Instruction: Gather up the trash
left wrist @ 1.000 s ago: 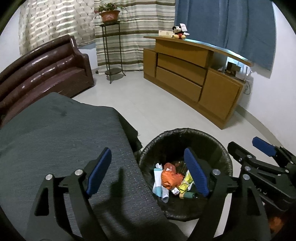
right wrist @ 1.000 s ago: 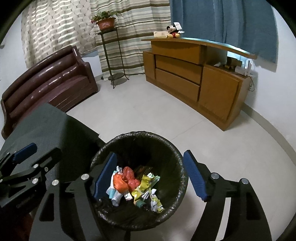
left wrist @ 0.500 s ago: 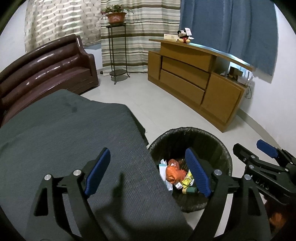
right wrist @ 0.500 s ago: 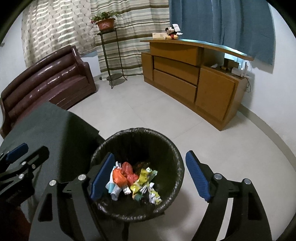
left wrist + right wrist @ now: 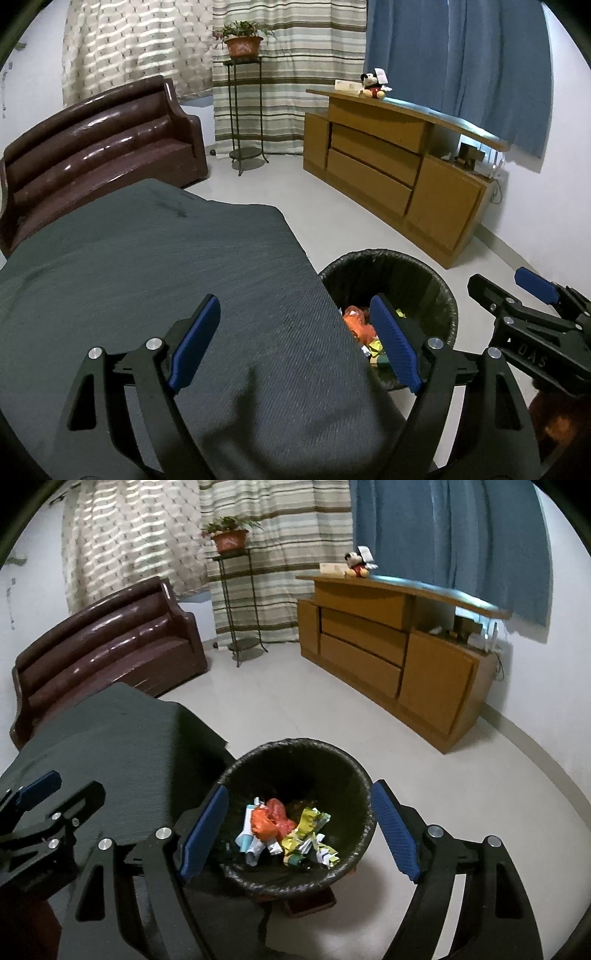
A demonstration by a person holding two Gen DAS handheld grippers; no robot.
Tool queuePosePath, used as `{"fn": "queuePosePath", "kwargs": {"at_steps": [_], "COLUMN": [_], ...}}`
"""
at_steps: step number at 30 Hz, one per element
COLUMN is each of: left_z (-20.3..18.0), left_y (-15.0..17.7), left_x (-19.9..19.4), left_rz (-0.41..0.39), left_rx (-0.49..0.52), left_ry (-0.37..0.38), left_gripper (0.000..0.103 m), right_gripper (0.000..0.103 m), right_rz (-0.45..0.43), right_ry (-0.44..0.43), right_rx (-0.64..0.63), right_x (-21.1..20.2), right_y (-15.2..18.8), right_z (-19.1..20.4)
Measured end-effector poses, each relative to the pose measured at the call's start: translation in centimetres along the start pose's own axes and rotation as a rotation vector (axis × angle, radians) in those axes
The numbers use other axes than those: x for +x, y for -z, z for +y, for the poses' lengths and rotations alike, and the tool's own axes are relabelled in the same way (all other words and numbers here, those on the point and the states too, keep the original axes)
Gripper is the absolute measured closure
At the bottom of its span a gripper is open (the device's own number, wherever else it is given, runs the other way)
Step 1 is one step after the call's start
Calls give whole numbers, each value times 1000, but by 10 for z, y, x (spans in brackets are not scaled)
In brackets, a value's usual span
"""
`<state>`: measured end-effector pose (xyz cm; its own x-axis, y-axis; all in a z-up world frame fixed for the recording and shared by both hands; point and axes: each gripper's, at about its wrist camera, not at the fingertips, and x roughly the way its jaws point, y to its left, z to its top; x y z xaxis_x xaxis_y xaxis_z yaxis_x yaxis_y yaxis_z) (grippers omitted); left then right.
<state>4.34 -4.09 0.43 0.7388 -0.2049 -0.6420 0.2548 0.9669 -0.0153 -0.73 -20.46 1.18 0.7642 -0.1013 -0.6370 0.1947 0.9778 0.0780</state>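
My left gripper (image 5: 295,347) has its jaws spread wide with nothing between them; it hangs above the dark grey cloth (image 5: 147,280) that covers the table, close to the cloth's right edge. My right gripper (image 5: 299,827) is just as wide and just as empty, and it looks down into the bin (image 5: 295,749), which sits on the pale floor directly below and ahead of its fingers. The bin is black-lined and stands just beside the cloth's edge, to the left of my right gripper and to the right of my left one. Inside it lies the trash (image 5: 286,830): an orange crumpled bag, a yellow-green wrapper, and some white and light-blue paper, all heaped together at the bottom. From the left camera I see only part of that heap, next to the right finger pad (image 5: 393,343). Each gripper shows at the margin of the other's view, side by side and apart. Well beyond the bin, ahead of both grippers, stand a wooden cabinet (image 5: 388,650), a brown sofa (image 5: 110,646) to the left and a plant stand (image 5: 236,602) before striped curtains.
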Motion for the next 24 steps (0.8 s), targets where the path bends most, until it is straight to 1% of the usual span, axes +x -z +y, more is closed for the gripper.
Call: {"fn": "queuePosePath", "kwargs": {"at_steps": [9, 14, 24], "left_z": [6, 11, 15], "left_y": [7, 10, 9], "left_x": [-38, -55, -69], "left_rz": [-31, -48, -66], "left_rx": [-23, -36, -50], "left_ry": [-3, -4, -12], "left_gripper": [22, 18, 18], "right_gripper": [26, 25, 25], "right_rz": [-47, -70, -98], "right_ry": [-14, -24, -36], "right_rx": [-31, -39, -54], "right_x": [-30, -42, -53], "right_y": [0, 0, 1], "right_z": [9, 12, 21]}}
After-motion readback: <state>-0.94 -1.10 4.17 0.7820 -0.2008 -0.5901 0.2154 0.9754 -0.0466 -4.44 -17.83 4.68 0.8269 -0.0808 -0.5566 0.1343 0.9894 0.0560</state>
